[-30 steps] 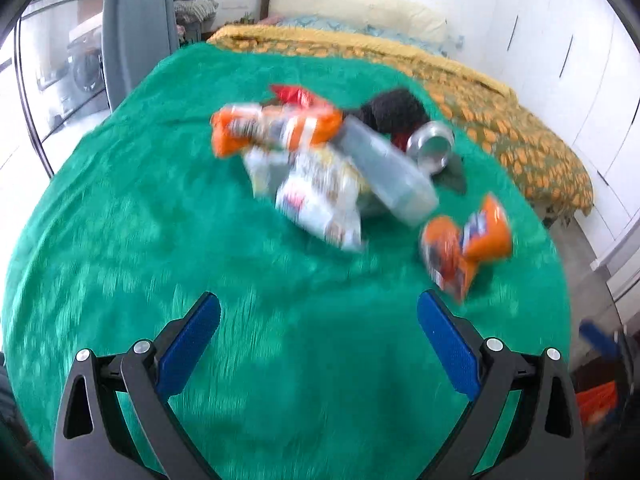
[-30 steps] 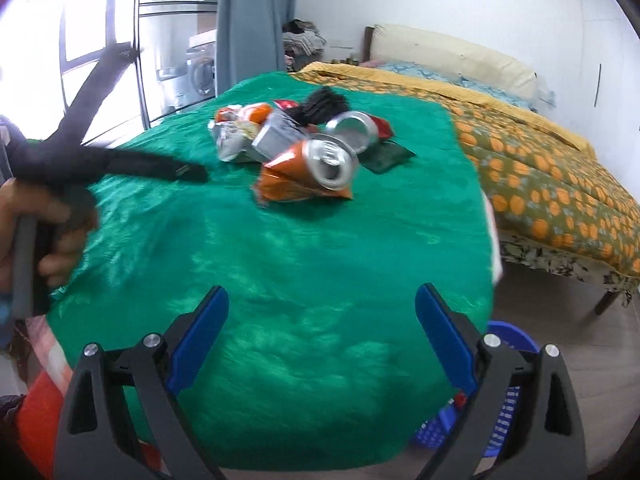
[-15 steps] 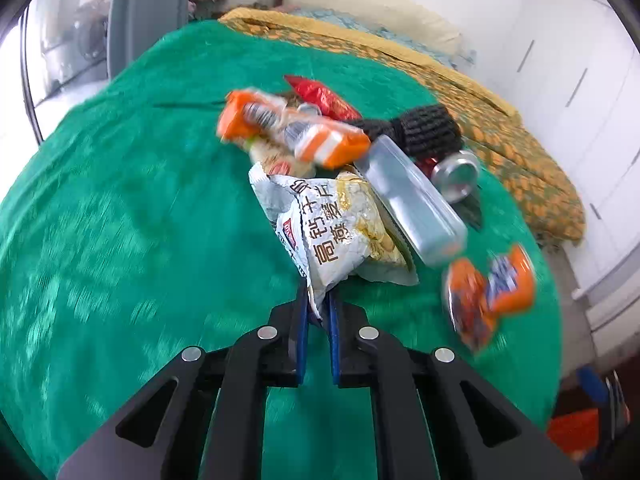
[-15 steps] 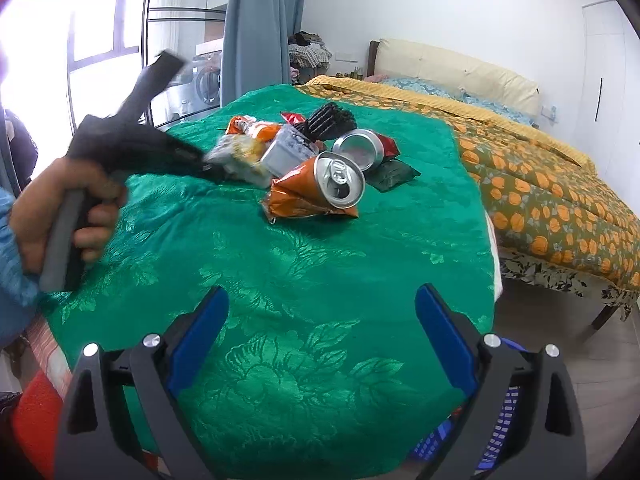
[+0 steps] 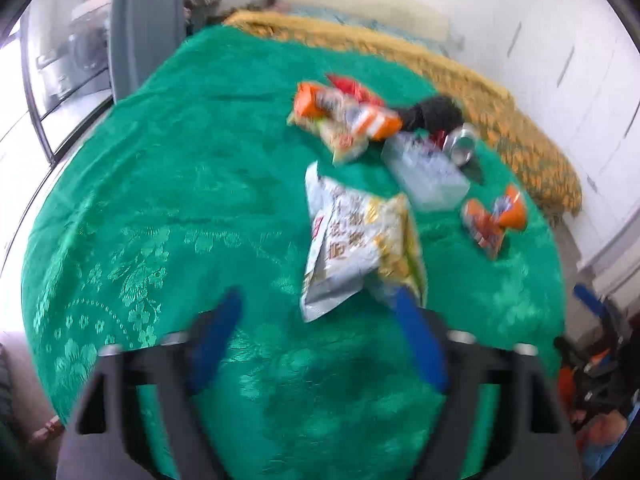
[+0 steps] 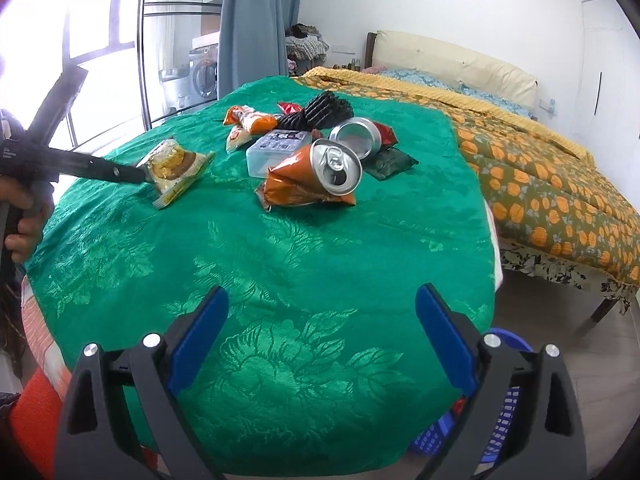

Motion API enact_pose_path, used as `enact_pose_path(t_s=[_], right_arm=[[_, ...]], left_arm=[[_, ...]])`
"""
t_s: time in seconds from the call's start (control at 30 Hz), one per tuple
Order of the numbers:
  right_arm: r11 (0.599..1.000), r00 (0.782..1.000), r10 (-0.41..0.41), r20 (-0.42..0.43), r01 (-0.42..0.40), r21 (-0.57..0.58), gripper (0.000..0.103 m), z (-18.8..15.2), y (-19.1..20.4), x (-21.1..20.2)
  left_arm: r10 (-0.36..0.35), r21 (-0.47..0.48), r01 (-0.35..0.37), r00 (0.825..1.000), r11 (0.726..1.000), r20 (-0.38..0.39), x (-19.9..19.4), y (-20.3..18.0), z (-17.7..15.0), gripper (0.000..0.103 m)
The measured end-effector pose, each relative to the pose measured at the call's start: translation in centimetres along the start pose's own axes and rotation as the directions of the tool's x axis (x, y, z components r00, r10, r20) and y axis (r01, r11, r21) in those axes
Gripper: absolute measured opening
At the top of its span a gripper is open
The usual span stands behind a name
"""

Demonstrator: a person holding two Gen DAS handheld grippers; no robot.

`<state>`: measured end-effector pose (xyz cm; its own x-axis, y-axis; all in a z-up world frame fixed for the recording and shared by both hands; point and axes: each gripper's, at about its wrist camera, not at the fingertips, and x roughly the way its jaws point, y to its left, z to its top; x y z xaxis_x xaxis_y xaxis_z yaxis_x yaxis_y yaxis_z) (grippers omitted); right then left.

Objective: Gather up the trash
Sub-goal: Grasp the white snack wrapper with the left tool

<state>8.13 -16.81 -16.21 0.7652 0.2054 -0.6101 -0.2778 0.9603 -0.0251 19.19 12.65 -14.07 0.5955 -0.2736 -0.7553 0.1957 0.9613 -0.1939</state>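
Note:
A silver and yellow snack bag (image 5: 356, 240) lies on the green table cloth (image 5: 160, 200), pulled apart from the pile; it also shows in the right wrist view (image 6: 176, 164). My left gripper (image 5: 320, 344) is open, its blue fingers either side of the bag's near corner. The pile holds an orange wrapper (image 5: 344, 112), a clear plastic box (image 5: 424, 172), a silver can (image 6: 336, 166) on an orange bag (image 6: 296, 184), a round tin (image 6: 356, 136) and a black knitted thing (image 6: 320, 110). My right gripper (image 6: 320, 344) is open and empty above the table's near edge.
A bed with an orange patterned cover (image 6: 540, 168) stands to the right. A blue basket (image 6: 492, 412) sits on the floor under the table's right edge. A grey curtain (image 6: 256, 20) and window are at the back left.
My left gripper had shut on the snack bag's corner, dragged it away from the pile toward me, and has now opened. The right gripper has hardly moved.

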Motion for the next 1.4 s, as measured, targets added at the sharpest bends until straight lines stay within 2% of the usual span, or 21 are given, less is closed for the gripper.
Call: enact_pose_path(t_s=[0.03, 0.13, 0.3, 0.4, 0.5, 0.63, 0.8, 0.9, 1.03, 1.1, 1.2, 1.3, 1.4], right_arm=[[1.0, 1.0, -0.001, -0.001, 0.001, 0.002, 0.092, -0.1, 0.1, 0.0], [1.0, 1.0, 0.0, 0.002, 0.0, 0.003, 0.092, -0.2, 0.3, -0.1], [1.0, 1.0, -0.003, 0.015, 0.003, -0.004, 0.092, -0.2, 0.3, -0.2], [1.0, 1.0, -0.012, 0.013, 0.012, -0.009, 0.092, -0.4, 0.0, -0.3], [1.0, 1.0, -0.021, 0.009, 0.021, 0.0, 0.092, -0.5, -0.6, -0.4], [0.999, 0.999, -0.032, -0.009, 0.033, 0.018, 0.092, -0.3, -1.1, -0.2], [1.0, 0.999, -0.018, -0.043, 0.019, 0.023, 0.092, 2.2, -0.7, 1.2], [0.997, 0.997, 0.006, -0.079, 0.0, 0.083, 0.093, 4.5, -0.7, 2.9], [0.993, 0.996, -0.014, -0.086, 0.023, 0.112, 0.093, 7.8, -0.4, 5.3], [0.983, 0.996, -0.033, -0.084, 0.047, 0.18, 0.093, 9.4, -1.3, 6.6], [0.949, 0.996, -0.003, -0.092, 0.032, 0.314, 0.093, 10.8, -3.0, 8.7], [0.948, 0.991, 0.027, -0.134, 0.017, 0.317, 0.093, 11.2, -3.4, 10.6], [0.949, 0.99, 0.028, -0.141, 0.018, 0.316, 0.093, 9.9, -4.4, 10.2]], left_arm=[[-0.012, -0.002, 0.012, 1.0, 1.0, 0.019, -0.3, -0.4, 0.0, 0.097], [-0.005, 0.056, 0.003, 0.999, 0.998, 0.047, -0.2, -2.5, 0.3, 0.098], [0.11, 0.124, -0.108, 0.994, 0.986, -0.011, 4.0, -5.1, 1.7, 0.098], [0.197, 0.161, -0.188, 0.979, 0.969, -0.044, 6.0, -5.3, 2.1, 0.098], [0.176, 0.091, -0.17, 0.983, 0.981, -0.062, 6.0, -3.7, 2.6, 0.097], [0.169, 0.094, -0.164, 0.984, 0.982, -0.051, 5.4, -2.1, 2.3, 0.087], [0.181, 0.125, -0.173, 0.982, 0.977, -0.056, 5.5, -2.2, 1.9, 0.09], [0.183, 0.115, -0.175, 0.981, 0.978, -0.06, 5.5, -2.1, 1.8, 0.093], [0.183, 0.115, -0.175, 0.981, 0.978, -0.063, 5.7, -1.9, 1.9, 0.094], [0.181, 0.114, -0.173, 0.981, 0.978, -0.063, 5.7, -2.0, 1.9, 0.095], [0.179, 0.114, -0.171, 0.982, 0.979, -0.064, 5.8, -2.0, 2.0, 0.095], [0.177, 0.112, -0.169, 0.982, 0.979, -0.065, 5.9, -2.0, 2.0, 0.095], [0.174, 0.11, -0.166, 0.983, 0.98, -0.065, 5.9, -2.0, 1.9, 0.096]])
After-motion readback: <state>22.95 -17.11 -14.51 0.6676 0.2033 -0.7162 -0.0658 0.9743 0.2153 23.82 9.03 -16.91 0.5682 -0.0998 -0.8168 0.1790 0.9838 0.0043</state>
